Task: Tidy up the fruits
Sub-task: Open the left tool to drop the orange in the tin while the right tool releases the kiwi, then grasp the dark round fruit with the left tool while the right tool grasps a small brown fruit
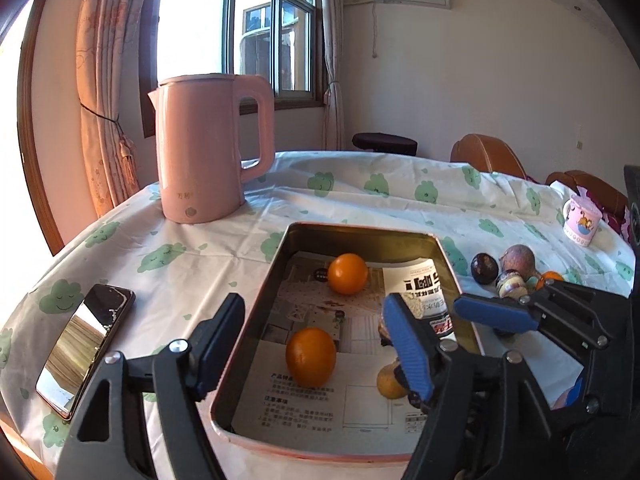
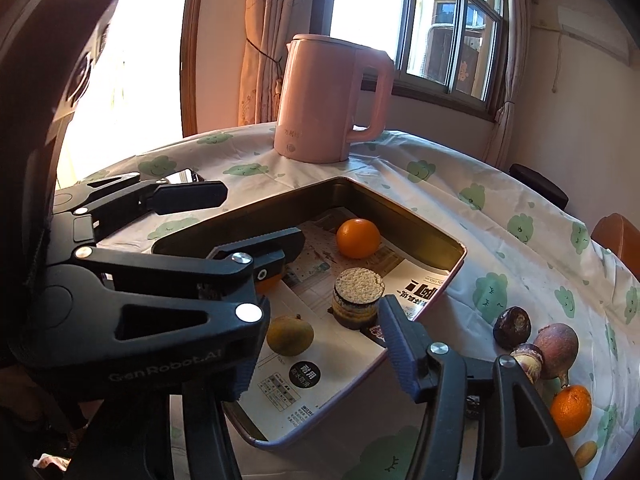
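Near edge first: left gripper [image 1: 316,346] hung over the tray [image 1: 256,316] w/ jaws spread wide, nothing between the pads. Its right finger [image 1: 408,344] hid part of a yellowish fruit [image 1: 390,382] and most of a small cake-like item behind it. Right gripper [image 2: 314,354] also stood wide, empty, over the tray's near corner; "GenRobot.AI" was legible on its body. In the right wrist view the left gripper's finger covered most of the near orange [image 1: 311,357], only a sliver showing.

Tray sat on the counter [image 1: 192,264], lined w/ printed paper [image 1: 304,408], Chinese text mostly too small to read. Inside: near orange just ahead of the left gripper's open gap, yellowish fruit beside the right gripper's left finger, the round cake-like item [image 2: 359,298] w/ crumbly top just ahead of the right gripper, far orange [image 2: 358,238] toward the back wall.

Outside the tray, to the right on the cloth: dark round fruit [image 2: 512,327], reddish-brown fruit [image 2: 558,344], a smaller brownish item [image 2: 528,358] partly hidden by the gripper linkage, another orange [image 2: 571,410], and a yellow fruit [image 2: 585,454] cut off by the lens edge.

Left of tray: phone [image 1: 86,346] face up. Further back: pink kettle [image 1: 212,148], label unreadable, and a cartoon mug [image 1: 582,220] at far right.
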A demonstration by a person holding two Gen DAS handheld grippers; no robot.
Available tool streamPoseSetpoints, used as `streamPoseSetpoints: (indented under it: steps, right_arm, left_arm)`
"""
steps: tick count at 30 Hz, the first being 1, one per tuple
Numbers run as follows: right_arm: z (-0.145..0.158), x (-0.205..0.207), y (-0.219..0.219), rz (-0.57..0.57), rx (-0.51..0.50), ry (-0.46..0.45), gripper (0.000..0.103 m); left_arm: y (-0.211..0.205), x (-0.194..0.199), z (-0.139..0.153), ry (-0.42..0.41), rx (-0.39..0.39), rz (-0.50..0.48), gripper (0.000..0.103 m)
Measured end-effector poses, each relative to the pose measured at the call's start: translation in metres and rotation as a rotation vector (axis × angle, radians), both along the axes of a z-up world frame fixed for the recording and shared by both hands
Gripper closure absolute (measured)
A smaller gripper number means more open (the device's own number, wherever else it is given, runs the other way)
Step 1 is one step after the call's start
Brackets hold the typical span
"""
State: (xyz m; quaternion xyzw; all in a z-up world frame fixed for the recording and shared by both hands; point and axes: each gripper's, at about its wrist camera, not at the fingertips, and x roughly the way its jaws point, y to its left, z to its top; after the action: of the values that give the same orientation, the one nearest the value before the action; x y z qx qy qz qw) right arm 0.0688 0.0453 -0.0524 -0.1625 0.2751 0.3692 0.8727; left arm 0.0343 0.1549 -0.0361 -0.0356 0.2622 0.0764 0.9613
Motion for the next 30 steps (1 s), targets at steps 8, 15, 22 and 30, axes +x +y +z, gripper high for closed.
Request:
streamPoseSetpoints:
  steps: [8,15,22,30]
  right_arm:
    - [0.014,-0.002,-0.059,-0.104,0.032,-0.057,0.044]
    - [0.014,0.025,-0.173,-0.382,0.074,-0.016,0.039]
    - [0.001,0.051,-0.231,-0.534,0.129,0.100,0.039]
    - [-0.011,0.063,-0.233,-0.534,0.079,0.173,0.041]
  left_arm:
    - [-0.038,-0.014,0.021,-0.087,-0.005,-0.059,0.027]
    - [-0.105,-0.007,0.017,-0.060,0.048,-0.191,0.027]
    - [-0.152,0.017,0.002,0.046,0.102,-0.260,0.032]
    - [-0.167,0.050,-0.021,0.204,0.109,-0.311,0.050]
